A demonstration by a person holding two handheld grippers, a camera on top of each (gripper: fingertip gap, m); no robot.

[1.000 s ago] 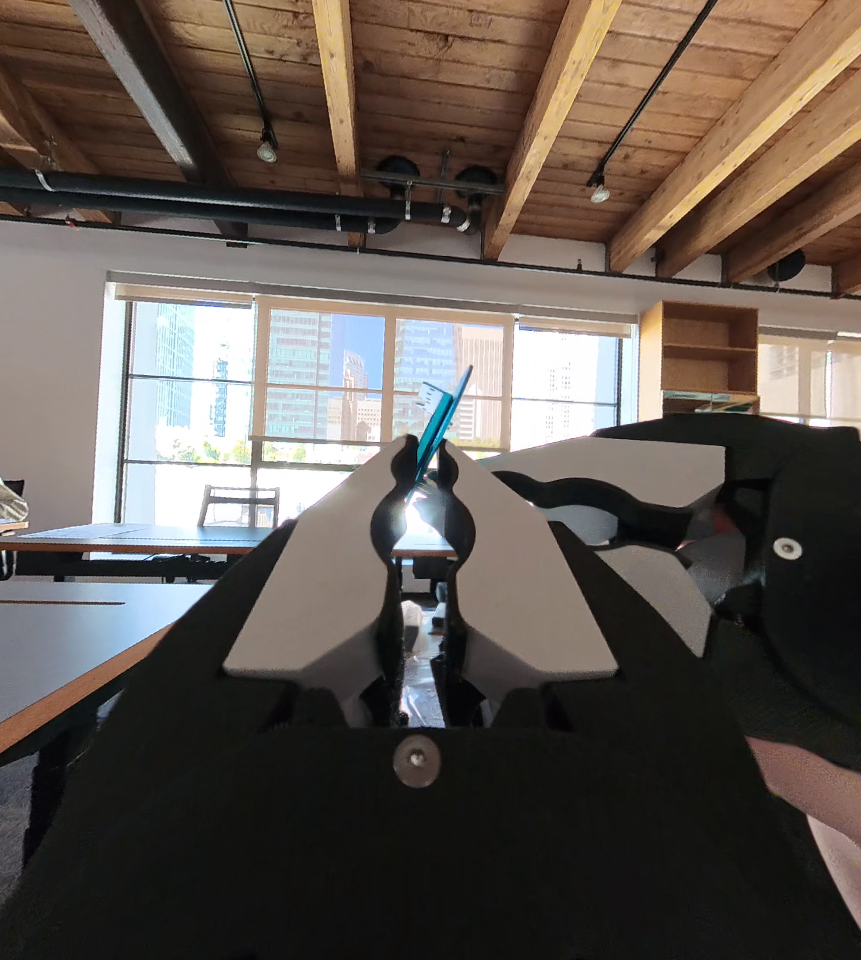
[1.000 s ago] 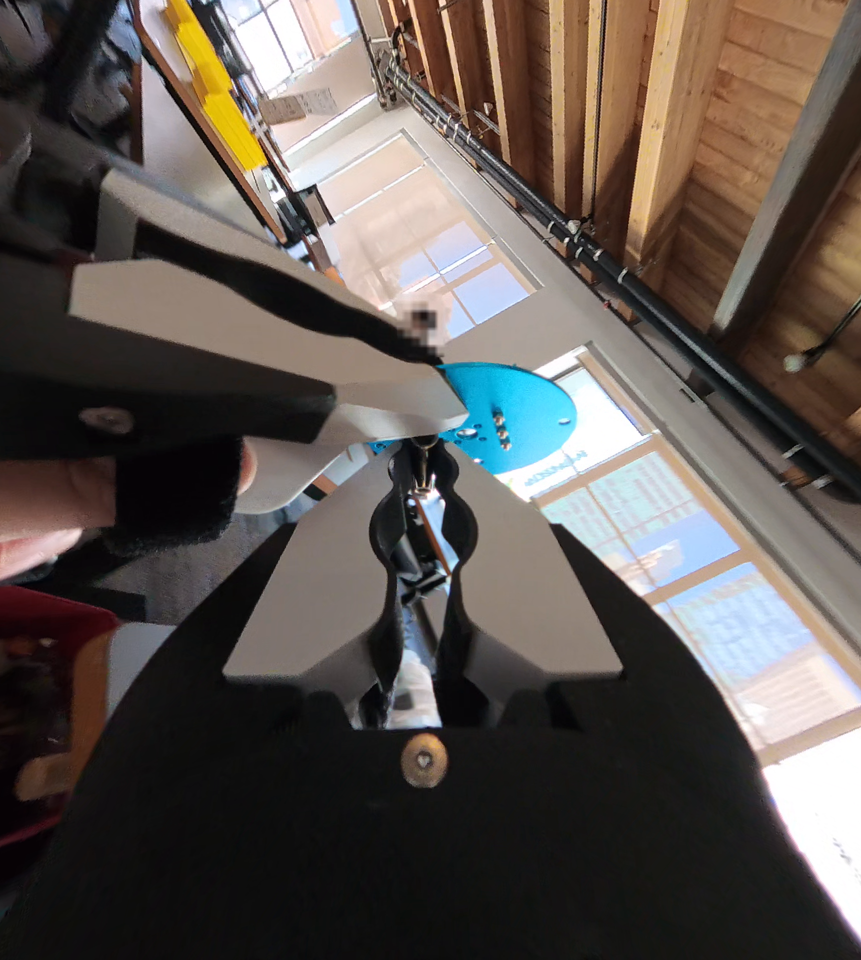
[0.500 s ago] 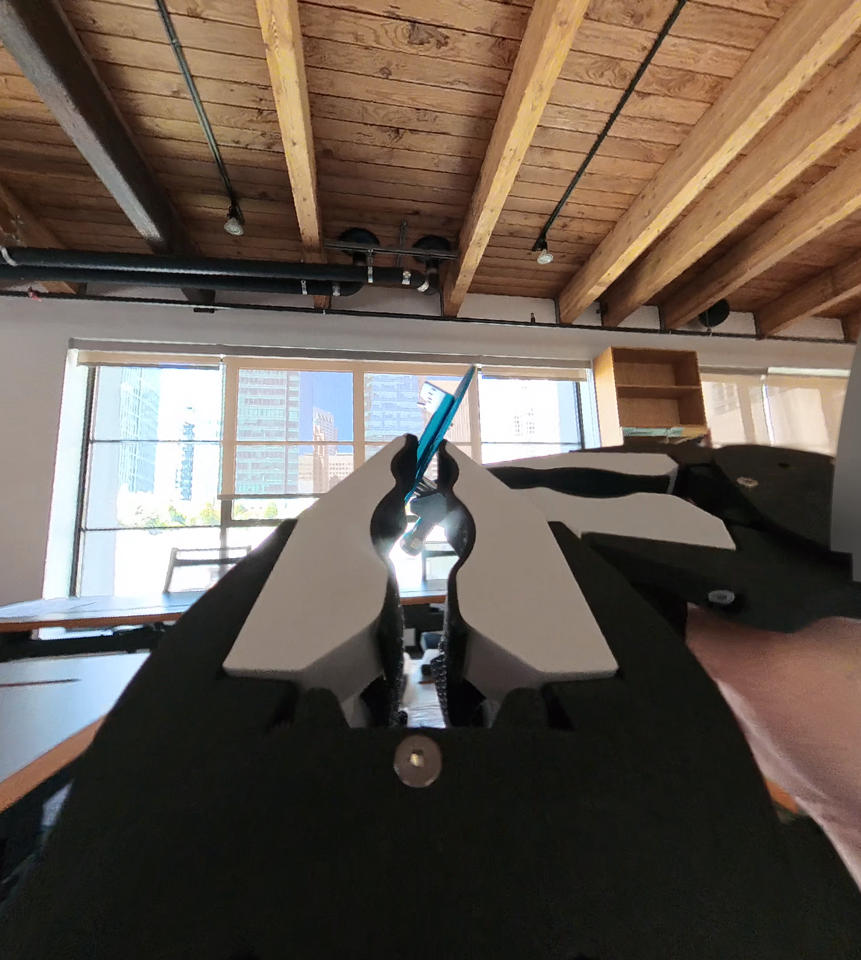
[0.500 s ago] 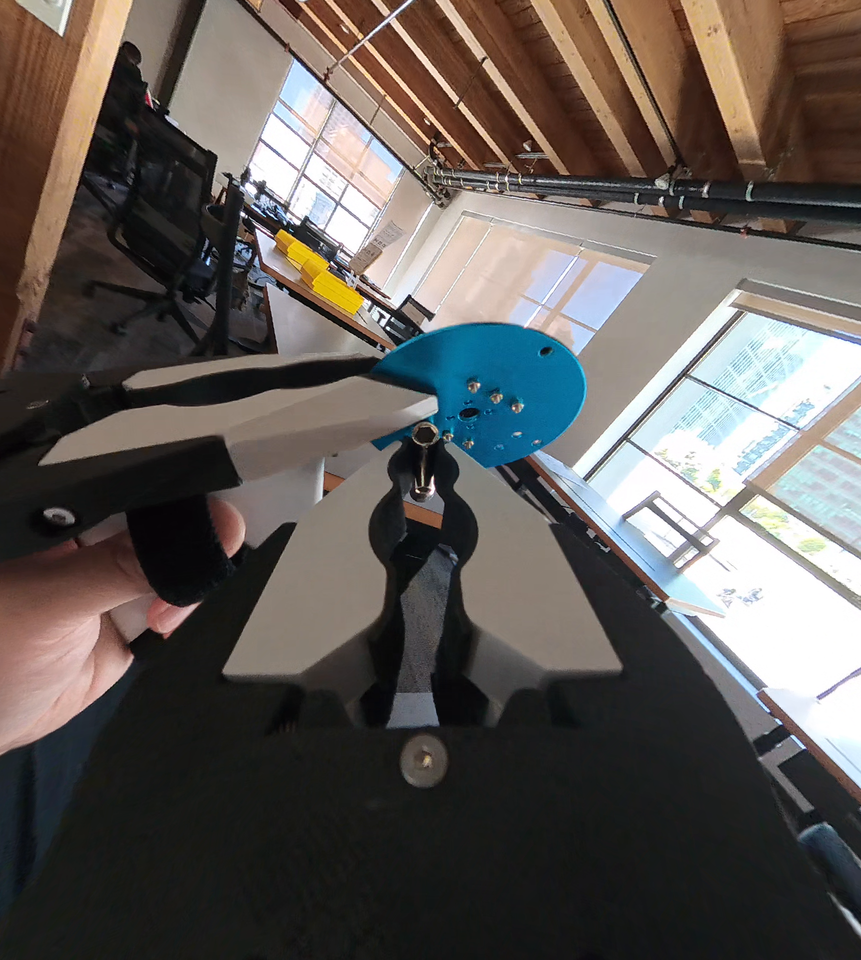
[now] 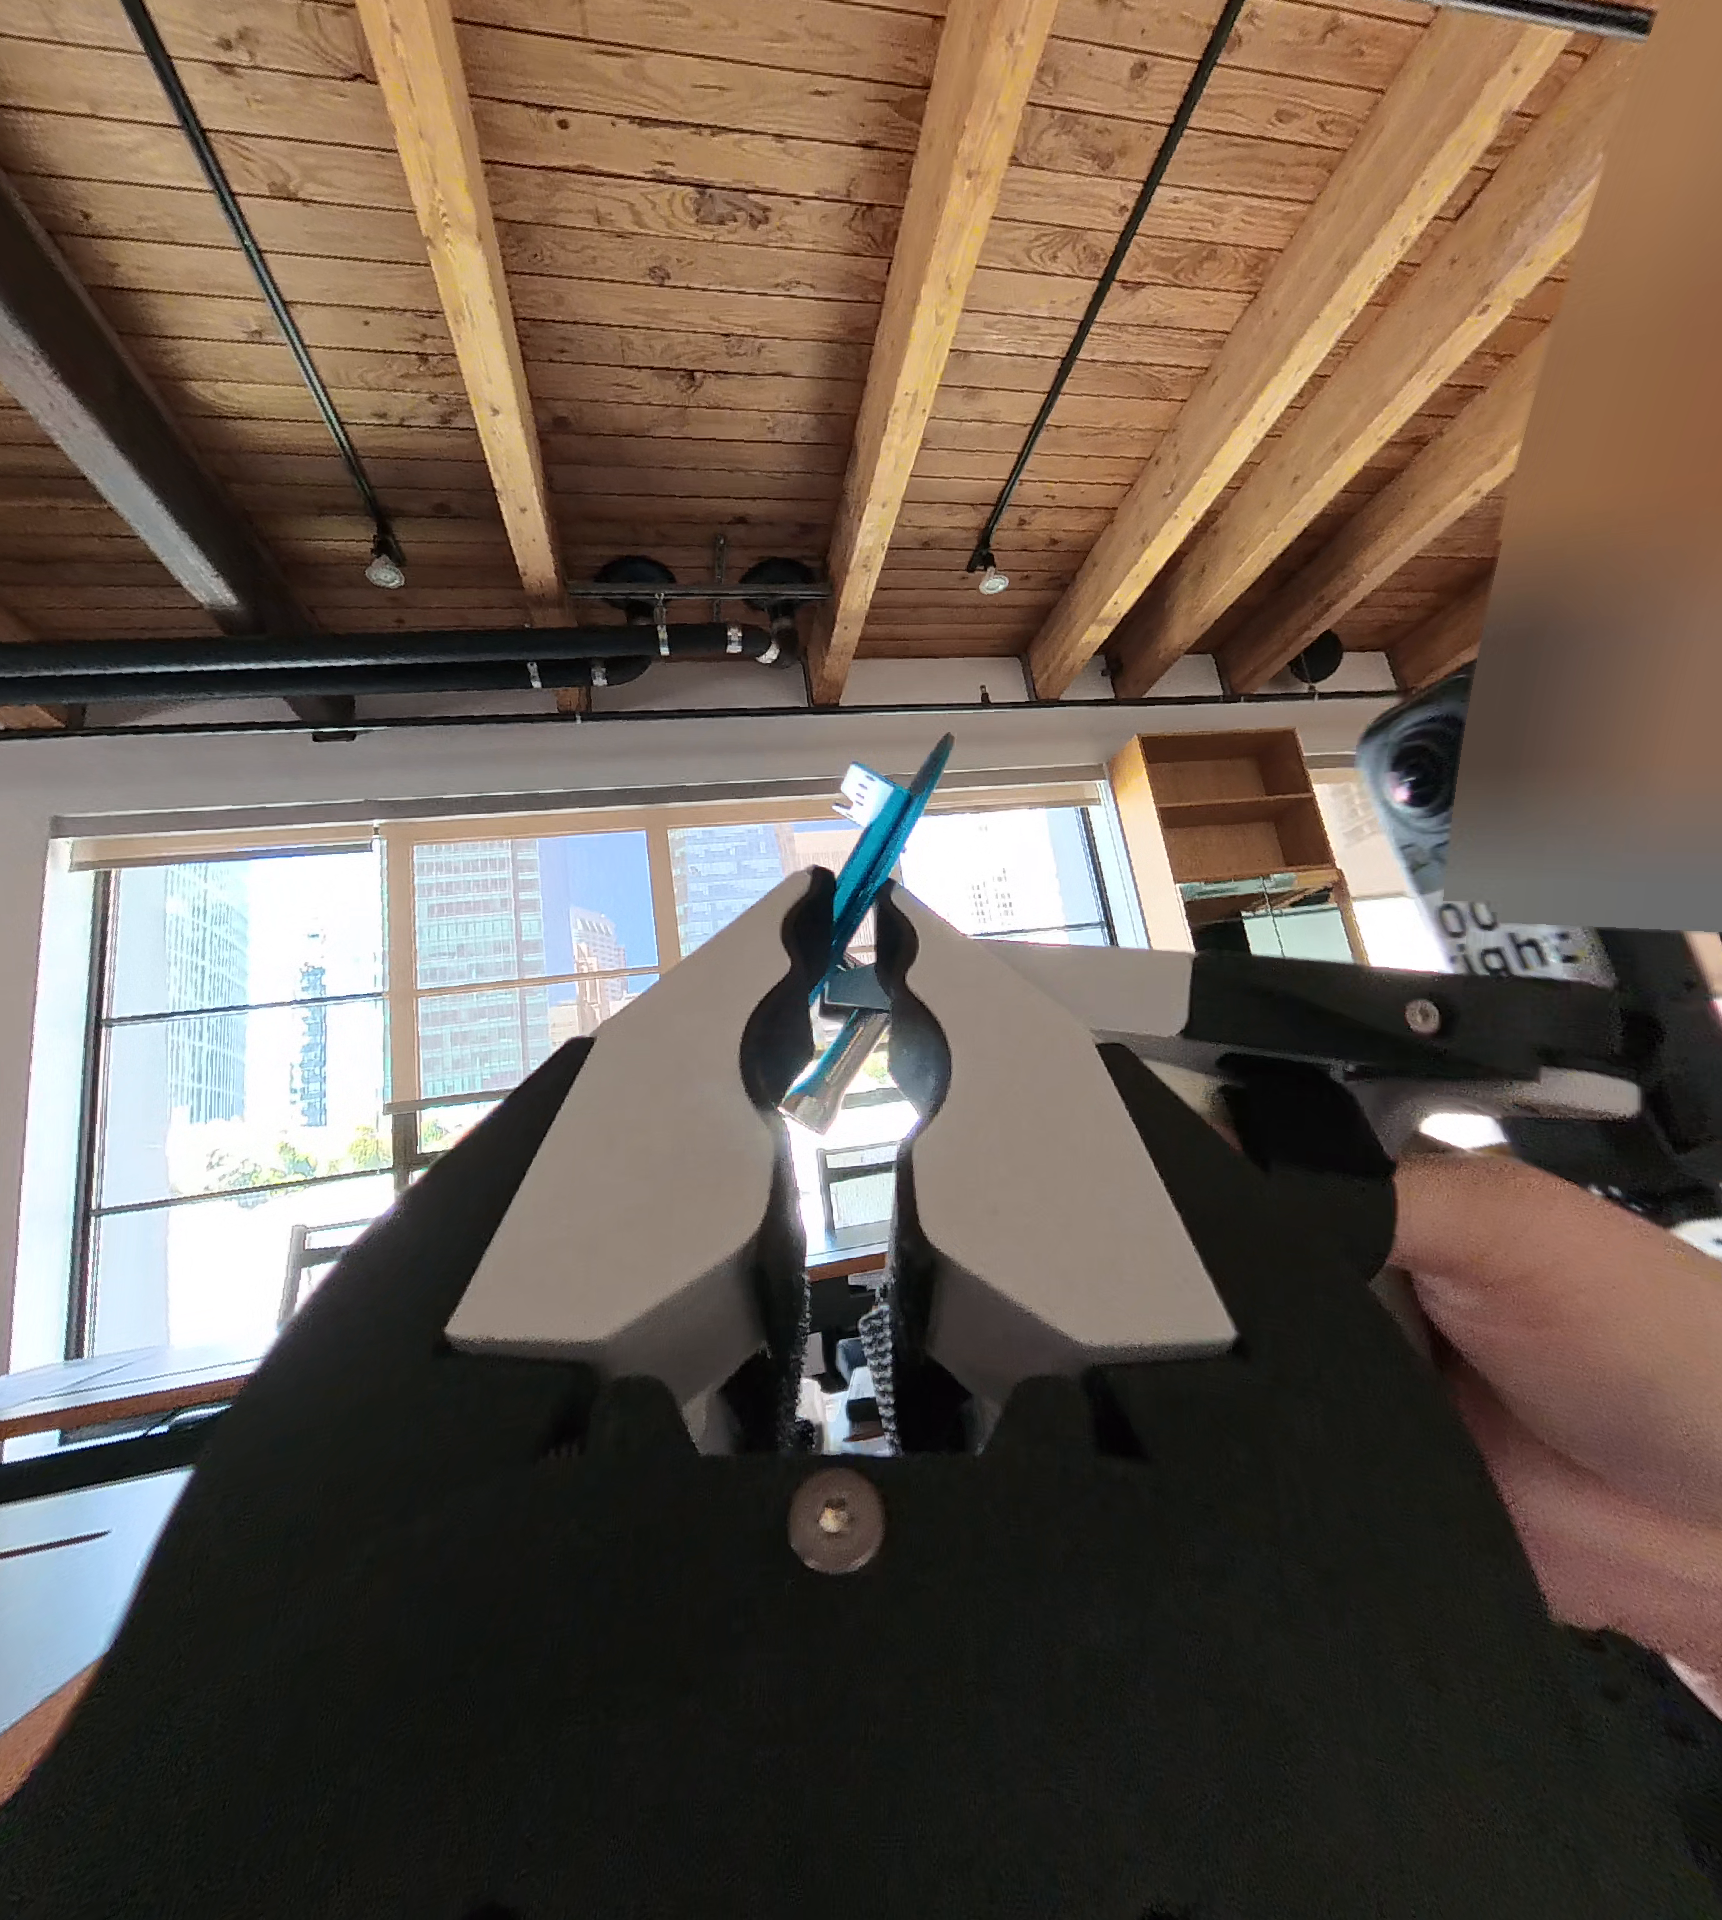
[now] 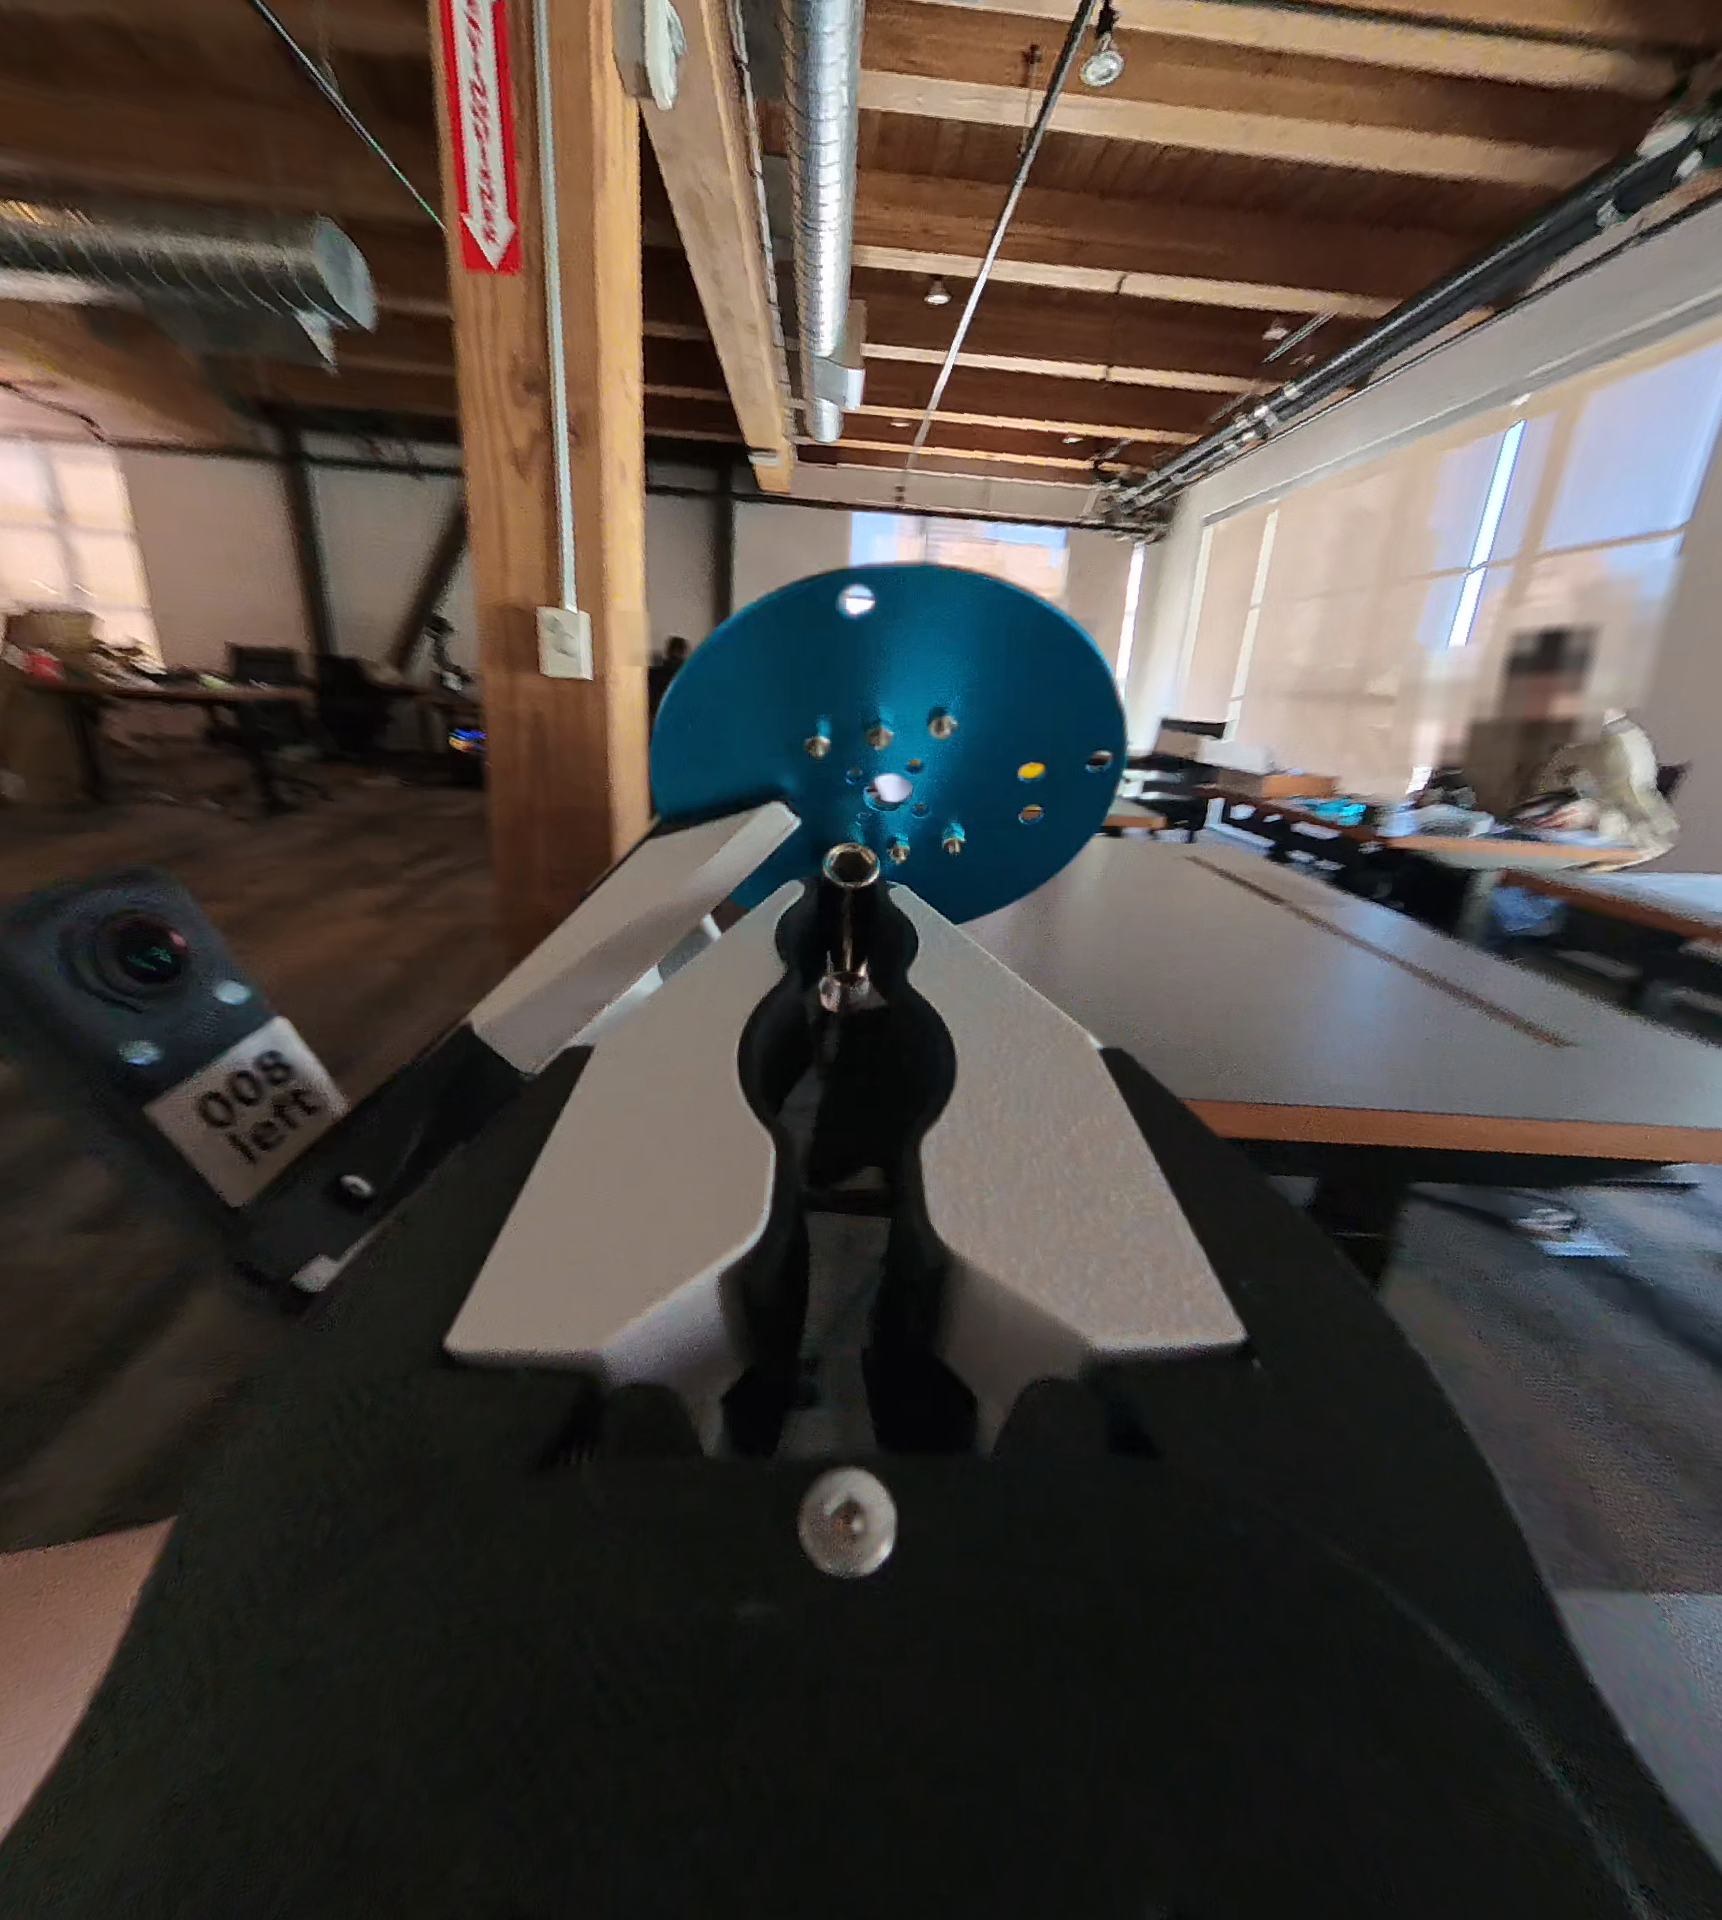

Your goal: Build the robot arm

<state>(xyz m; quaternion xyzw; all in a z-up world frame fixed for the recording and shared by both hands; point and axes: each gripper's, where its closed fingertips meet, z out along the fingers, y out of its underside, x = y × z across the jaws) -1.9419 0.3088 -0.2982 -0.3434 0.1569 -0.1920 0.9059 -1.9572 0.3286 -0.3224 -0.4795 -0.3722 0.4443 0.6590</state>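
My left gripper [image 5: 852, 888] is shut on the lower edge of a blue metal disc [image 5: 886, 831], seen edge-on and held up in the air. In the right wrist view the disc [image 6: 888, 717] faces me, round with several small holes and screws, and the left gripper [image 6: 784, 816] grips its lower left edge. My right gripper [image 6: 849, 894] is shut on a small metal screw [image 6: 852, 868], its tip close to the disc's face below the centre hole. In the left wrist view the right gripper [image 5: 852, 987] comes in from the right with the screw [image 5: 826, 1086] beside the disc.
A hand [image 5: 1615, 1403] holds the right gripper. Long tables [image 6: 1356, 987] stand to the right, a wooden post [image 6: 545, 520] to the left, and a seated person [image 6: 1584, 769] far right. Windows [image 5: 524, 987] and a wooden shelf [image 5: 1231, 821] are ahead.
Both grippers have stayed shut on the disc and the screw. The left view has tilted up toward the ceiling. The right gripper has swung round, so its view has turned from the windows to the room.
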